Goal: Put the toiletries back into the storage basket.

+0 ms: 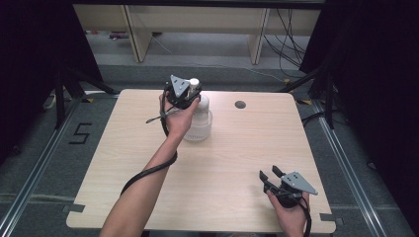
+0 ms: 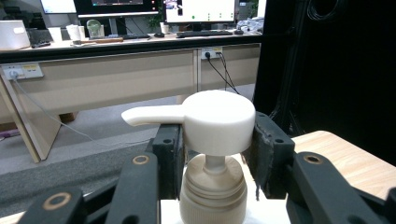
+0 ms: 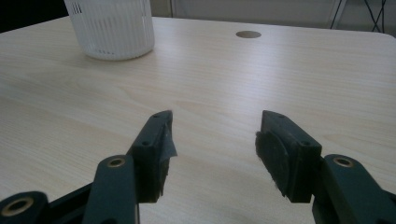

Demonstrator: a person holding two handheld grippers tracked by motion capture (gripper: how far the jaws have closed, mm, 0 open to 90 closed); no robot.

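Observation:
A white pump bottle [image 1: 201,123] with a ribbed lower body stands upright at the back middle of the wooden table [image 1: 237,153]. My left gripper [image 1: 192,90] reaches over it from the near left. In the left gripper view its two black pads [image 2: 169,154] press on either side of the round white pump head [image 2: 219,119], whose spout points left, above the beige collar [image 2: 213,193]. My right gripper [image 1: 271,174] rests low near the table's front right corner. It is open, with bare table between its pads [image 3: 156,149]. The bottle's base [image 3: 112,28] appears far off to its left.
A round cable hole [image 1: 240,104] sits in the table to the right of the bottle. Black curtains hang at both sides, and wooden desk legs stand beyond the far edge. The left gripper's cable [image 1: 148,170] trails along the forearm.

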